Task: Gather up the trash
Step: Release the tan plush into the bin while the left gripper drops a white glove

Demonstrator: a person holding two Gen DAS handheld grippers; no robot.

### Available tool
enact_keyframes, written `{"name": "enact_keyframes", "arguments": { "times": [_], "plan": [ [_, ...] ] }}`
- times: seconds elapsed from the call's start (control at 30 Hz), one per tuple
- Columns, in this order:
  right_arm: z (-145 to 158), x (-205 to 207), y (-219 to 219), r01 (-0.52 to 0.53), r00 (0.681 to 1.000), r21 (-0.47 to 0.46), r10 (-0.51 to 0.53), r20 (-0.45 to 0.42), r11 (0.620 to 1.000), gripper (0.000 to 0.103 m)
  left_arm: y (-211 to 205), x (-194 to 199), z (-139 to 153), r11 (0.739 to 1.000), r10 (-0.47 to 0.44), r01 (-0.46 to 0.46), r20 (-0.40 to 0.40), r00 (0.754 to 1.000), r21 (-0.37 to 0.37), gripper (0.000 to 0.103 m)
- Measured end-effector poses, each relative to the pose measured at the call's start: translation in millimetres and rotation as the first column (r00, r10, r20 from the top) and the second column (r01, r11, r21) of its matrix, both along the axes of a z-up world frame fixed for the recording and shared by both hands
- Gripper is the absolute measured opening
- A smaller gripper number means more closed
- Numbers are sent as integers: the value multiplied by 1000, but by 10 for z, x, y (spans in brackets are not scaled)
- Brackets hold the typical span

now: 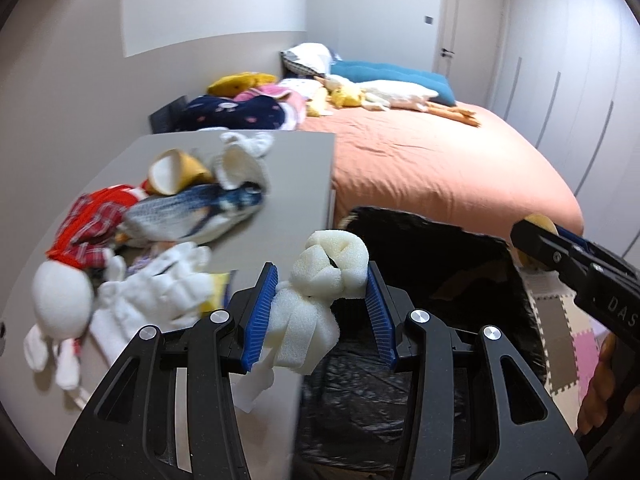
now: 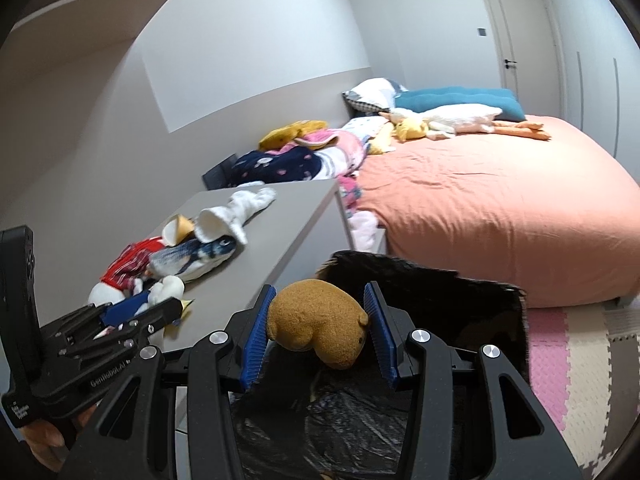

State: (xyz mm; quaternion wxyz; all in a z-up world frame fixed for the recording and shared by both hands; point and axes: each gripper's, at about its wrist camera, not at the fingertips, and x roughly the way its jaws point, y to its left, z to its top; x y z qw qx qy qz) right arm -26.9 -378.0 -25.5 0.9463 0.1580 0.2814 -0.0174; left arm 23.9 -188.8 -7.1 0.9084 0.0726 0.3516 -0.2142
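Observation:
My left gripper (image 1: 322, 276) is shut on a crumpled wad of white foam (image 1: 320, 284), pinched between its blue pads at the grey table's edge, beside the bin. My right gripper (image 2: 320, 298) is shut on a brown sponge-like lump (image 2: 316, 324) and hangs over the open mouth of the black-lined trash bin (image 2: 480, 312). The same bin (image 1: 440, 264) fills the lower right of the left wrist view, where the right gripper (image 1: 532, 232) reaches in from the right edge. In the right wrist view the left gripper's body (image 2: 100, 340) shows at the lower left.
Soft toys and clothes (image 1: 132, 216) lie heaped on the grey table (image 1: 296, 168). A bed with an orange cover (image 2: 500, 208) stands behind the bin, with pillows and plush toys at its head. Pink and grey foam floor mats (image 2: 580, 364) lie to the right.

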Motion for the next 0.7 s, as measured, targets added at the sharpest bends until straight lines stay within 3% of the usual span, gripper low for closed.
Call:
{"name": "enact_keyframes", "arguments": {
  "times": [0.2,0.23,0.3,0.33,0.4,0.7],
  "plan": [
    [-11,-111,-273,69,998,-8,-69,-12,998,47,-334,-53,-87,997,-78,79,-21,997,15,44],
    [-18,-128,-318,84,996,-12,-84,-18,996,47,-377,-63,-107,996,-91,92,-27,995,17,48],
    [-30,-156,-400,122,992,-24,-123,-33,992,61,-500,-96,-162,990,-137,139,-44,990,25,76],
    [-37,-178,-455,151,988,-20,-152,-33,988,64,-536,-125,-167,990,-140,141,-33,990,29,98],
    [-52,-232,-575,200,980,4,-199,-28,980,66,-599,-174,-186,989,-143,143,5,990,48,97],
    [-90,-302,-722,240,971,43,-239,-25,970,68,-555,-132,-220,992,-120,122,-33,992,34,97]
  ]
}}
